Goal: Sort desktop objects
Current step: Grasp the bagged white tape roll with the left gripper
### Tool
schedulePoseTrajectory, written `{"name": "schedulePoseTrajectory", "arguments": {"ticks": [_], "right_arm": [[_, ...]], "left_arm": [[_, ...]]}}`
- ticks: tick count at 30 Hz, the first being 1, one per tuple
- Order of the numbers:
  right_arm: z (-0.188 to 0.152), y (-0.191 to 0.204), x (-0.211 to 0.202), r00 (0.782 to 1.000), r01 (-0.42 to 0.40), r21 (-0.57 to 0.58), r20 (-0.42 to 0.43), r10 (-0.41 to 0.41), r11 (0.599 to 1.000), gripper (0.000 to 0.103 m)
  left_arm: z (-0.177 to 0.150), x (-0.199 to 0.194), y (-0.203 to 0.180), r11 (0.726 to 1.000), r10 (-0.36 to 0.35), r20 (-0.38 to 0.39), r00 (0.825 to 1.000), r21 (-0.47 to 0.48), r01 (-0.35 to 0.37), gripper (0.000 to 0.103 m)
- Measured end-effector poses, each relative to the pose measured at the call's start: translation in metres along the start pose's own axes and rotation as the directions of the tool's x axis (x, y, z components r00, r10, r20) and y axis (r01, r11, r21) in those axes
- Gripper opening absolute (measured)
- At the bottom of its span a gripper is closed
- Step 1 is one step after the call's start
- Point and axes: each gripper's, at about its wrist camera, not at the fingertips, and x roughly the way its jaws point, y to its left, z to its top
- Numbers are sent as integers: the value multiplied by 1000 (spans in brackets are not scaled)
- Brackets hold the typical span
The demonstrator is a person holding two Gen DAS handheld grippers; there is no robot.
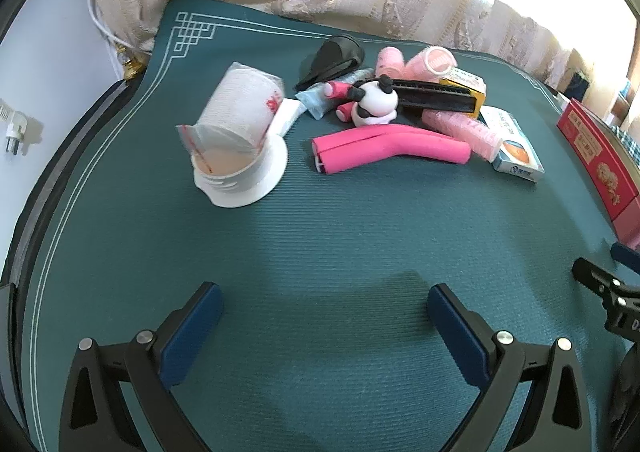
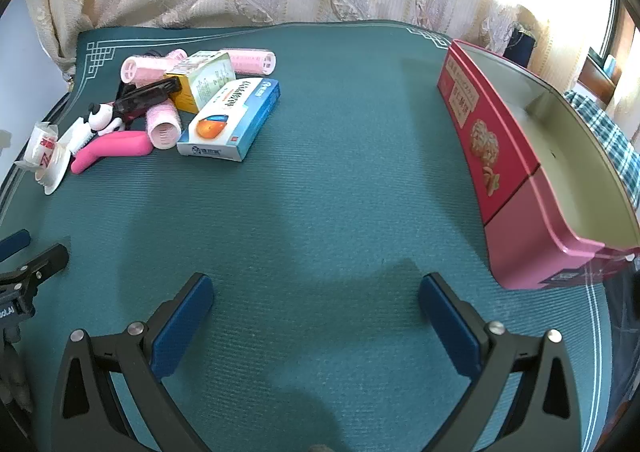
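Left gripper (image 1: pixel 325 302), right gripper (image 2: pixel 316 292) both spread wide, empty, hovering over bare bench (image 2: pixel 320 191); clutter heap (image 2: pixel 192 107) untouched, red tin (image 2: pixel 504 171) ready as bin.

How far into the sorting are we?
Done: nothing; the red tin looks empty. In hand: nothing; left hand-held gripper and right hand-held gripper hover open over bare mat. Left: the whole pile, including pink rollers, medicine box, panda toy.

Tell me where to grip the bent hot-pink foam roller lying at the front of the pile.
Probably grip the bent hot-pink foam roller on its straight split end nearest the white cup. Come from above with the left gripper, jaws across its width; that end lies clear on the green mat.
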Motion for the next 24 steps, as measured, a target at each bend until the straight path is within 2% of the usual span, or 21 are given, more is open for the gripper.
{"name": "schedulePoseTrajectory", "arguments": {"ticks": [2,6,11,17,24], "right_arm": [[-2,0,-5,999,-26,-7,29,27,1000,103],[-7,0,-24,987,-91,-30,128,94,995,103],[-4,12,-25,973,-203,-58,99,208,977,103],[10,24,-22,968,-231,-32,90,233,972,103],[25,36,-14,971,-223,-30,82,224,974,103]], "left_arm": [[1,0,4,1000,12,2,1000,-25,-12,103],[-1,-7,20,995,-28,41,999,-99,32,103],[-1,-15,45,977,-52,81,995,-201,68,103],[14,-27,62,985,42,133,990,-174,-18,103],[36,-24,64,989,76,160,984,-136,-54,103]]}}
